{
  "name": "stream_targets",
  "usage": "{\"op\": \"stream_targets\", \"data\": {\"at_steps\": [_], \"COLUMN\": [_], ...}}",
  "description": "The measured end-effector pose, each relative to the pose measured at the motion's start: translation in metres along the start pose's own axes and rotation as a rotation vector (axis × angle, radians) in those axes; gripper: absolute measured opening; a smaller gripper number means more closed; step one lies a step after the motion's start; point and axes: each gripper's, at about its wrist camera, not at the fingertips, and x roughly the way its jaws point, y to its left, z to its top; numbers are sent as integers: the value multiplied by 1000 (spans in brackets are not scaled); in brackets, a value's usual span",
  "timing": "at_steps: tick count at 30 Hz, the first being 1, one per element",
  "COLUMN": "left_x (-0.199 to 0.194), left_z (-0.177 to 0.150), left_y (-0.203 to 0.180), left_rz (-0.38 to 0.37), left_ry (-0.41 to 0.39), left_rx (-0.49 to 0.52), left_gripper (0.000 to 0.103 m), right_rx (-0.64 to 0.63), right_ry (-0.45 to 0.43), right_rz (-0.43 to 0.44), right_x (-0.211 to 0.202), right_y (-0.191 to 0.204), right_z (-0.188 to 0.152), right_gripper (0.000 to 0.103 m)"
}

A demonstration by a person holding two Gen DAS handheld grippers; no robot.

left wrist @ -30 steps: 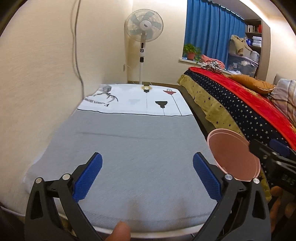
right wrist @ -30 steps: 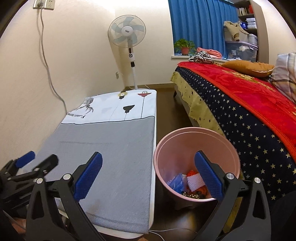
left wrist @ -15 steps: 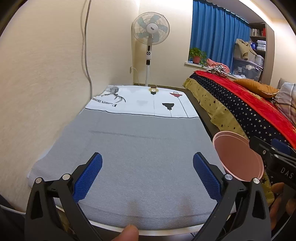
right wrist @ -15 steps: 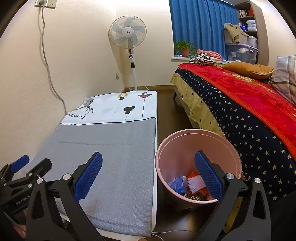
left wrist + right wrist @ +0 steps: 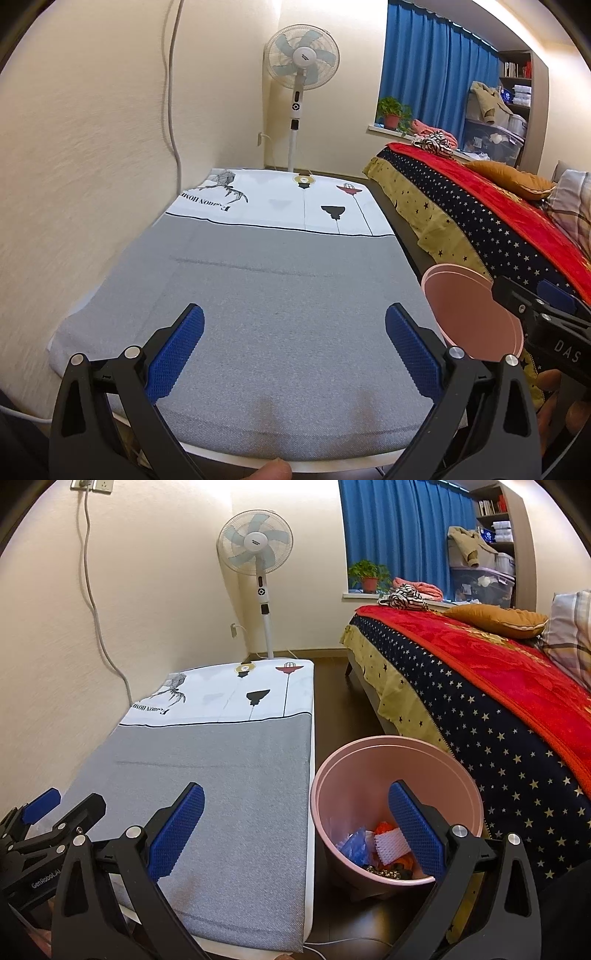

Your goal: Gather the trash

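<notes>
A: Where's the trash?
B: In the pink bin on the floor, between the table and the bed
A: The grippers?
B: Left gripper and right gripper both spread wide, holding nothing

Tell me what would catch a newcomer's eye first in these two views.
The pink trash bin stands on the dark floor between the grey-covered low table and the bed with the red and starred blanket; blue, white and orange scraps lie in its bottom. Both the left gripper and the right gripper are wide open and hold nothing. A white standing fan stands at the wall beyond the table.
</notes>
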Motion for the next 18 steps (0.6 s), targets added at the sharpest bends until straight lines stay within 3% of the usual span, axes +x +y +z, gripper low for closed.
{"op": "stream_targets", "data": {"at_steps": [18], "left_x": [2], "left_z": [2], "left_y": [-1], "left_rz": [-1], "left_ry": [-3], "left_rx": [-5], "left_gripper": [95], "right_rx": [-2], "right_ry": [-4], "right_rz": [-2], "right_x": [0], "right_y": [1], "right_z": [1], "right_gripper": [98]}}
